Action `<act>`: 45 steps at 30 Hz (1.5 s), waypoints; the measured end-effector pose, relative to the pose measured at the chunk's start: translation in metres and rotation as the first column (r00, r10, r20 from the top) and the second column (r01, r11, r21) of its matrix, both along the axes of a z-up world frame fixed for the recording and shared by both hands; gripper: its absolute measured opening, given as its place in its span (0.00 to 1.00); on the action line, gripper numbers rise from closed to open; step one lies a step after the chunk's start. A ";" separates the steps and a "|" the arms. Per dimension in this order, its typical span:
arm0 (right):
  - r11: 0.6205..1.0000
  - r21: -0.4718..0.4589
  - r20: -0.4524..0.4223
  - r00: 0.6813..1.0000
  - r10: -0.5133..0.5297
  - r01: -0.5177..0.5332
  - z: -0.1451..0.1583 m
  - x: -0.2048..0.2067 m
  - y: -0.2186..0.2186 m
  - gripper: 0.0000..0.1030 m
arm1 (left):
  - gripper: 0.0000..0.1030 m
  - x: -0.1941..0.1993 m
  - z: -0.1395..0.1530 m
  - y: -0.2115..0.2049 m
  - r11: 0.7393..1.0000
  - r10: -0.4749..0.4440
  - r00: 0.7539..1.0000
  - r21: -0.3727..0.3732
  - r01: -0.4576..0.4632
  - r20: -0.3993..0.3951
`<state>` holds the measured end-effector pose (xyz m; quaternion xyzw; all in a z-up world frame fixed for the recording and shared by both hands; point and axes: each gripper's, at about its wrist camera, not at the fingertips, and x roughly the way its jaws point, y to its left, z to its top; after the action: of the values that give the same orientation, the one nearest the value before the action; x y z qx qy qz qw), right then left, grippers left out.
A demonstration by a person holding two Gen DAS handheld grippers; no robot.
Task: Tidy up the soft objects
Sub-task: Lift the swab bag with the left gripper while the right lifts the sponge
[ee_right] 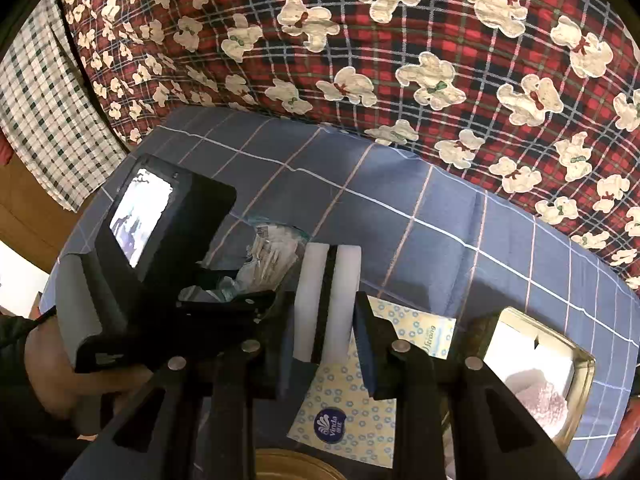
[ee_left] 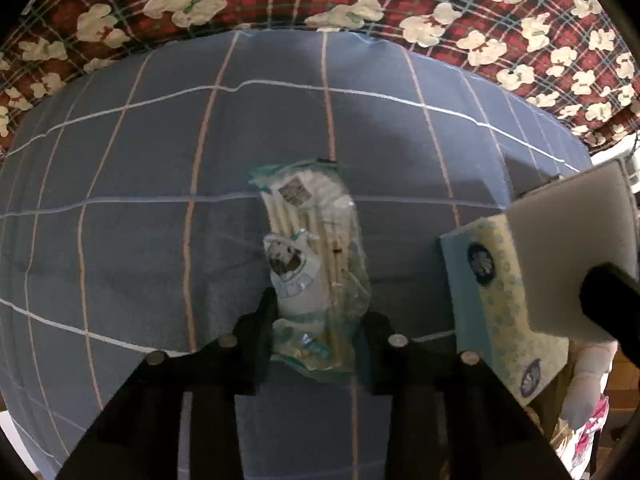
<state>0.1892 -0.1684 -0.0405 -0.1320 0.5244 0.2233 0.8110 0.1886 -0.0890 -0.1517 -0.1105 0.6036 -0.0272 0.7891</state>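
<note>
A blue bedsheet (ee_left: 140, 200) with thin white and orange grid lines covers the surface and is lightly creased. Beyond it lies a red plaid blanket (ee_right: 400, 60) printed with cream teddy bears wearing small bows; its edge overlaps the far side of the sheet. At the far left of the right wrist view, a green-and-white checked cloth (ee_right: 36, 112) sits beside the blanket, with a brown wooden surface (ee_right: 24, 216) below it.
</note>
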 end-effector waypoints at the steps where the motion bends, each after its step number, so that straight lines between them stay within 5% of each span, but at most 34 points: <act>1: 1.000 0.001 0.002 1.000 0.000 0.000 0.000 0.000 0.000 0.29 | 0.28 -0.001 0.001 0.002 1.000 0.002 1.000 -0.005 -0.002 -0.002; 27: 0.992 0.046 0.044 0.992 0.119 -0.121 0.023 -0.049 0.024 0.29 | 0.26 -0.079 0.088 0.023 0.997 0.069 0.989 0.026 -0.073 0.132; 45: 0.982 0.096 0.069 0.986 0.154 -0.160 0.037 -0.074 0.018 0.29 | 0.26 -0.107 0.113 0.015 0.990 0.099 0.980 0.085 -0.115 0.171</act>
<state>0.1148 -0.1501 -0.0032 -0.1383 0.4754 0.3087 0.8122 0.0815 -0.0740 -0.0385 -0.1027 0.5296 0.0347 0.8413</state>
